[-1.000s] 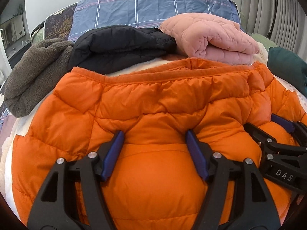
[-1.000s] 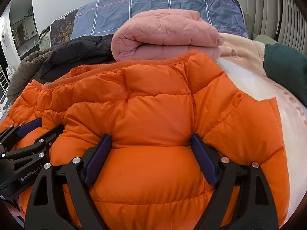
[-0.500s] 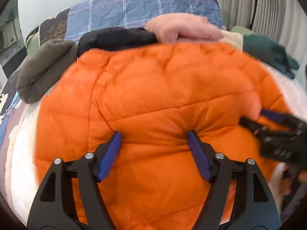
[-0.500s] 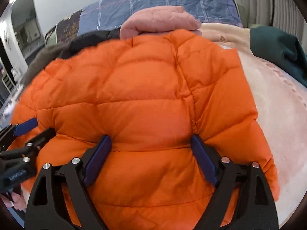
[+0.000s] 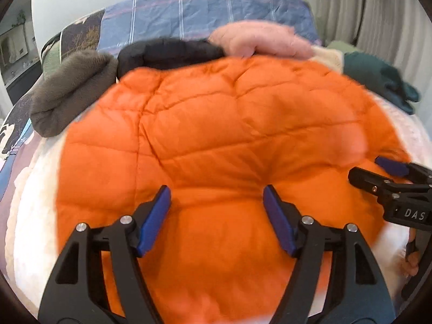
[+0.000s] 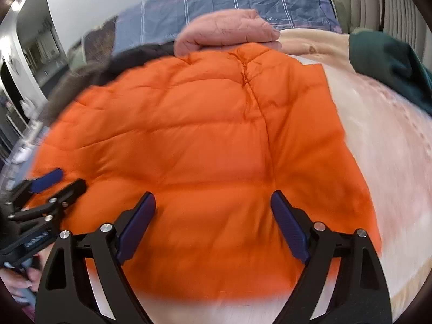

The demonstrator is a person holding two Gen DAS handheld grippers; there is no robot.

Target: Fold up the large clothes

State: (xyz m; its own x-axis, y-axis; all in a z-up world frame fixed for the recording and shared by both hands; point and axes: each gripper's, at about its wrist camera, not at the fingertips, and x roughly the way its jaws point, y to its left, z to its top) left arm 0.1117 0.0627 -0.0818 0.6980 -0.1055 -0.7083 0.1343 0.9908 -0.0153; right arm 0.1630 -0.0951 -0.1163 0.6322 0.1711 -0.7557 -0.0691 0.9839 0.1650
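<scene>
Both wrist views look steeply down, close over one orange jacket (image 5: 216, 140).

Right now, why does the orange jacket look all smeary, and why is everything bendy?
Left wrist view: the orange jacket is blurred at its edges, the pink bundle too. Right wrist view: the jacket's near edge smears into the pale bedcover. Both views: the fisheye lens curves the scene and leaves dark corners.

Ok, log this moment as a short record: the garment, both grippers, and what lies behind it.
garment: orange puffer jacket, on a pale blanket
left gripper: clamped on a thick fold of the jacket
right gripper: likewise, beside the left
behind: grey fleece, black garment, folded pink garment
far right: dark green garment
</scene>
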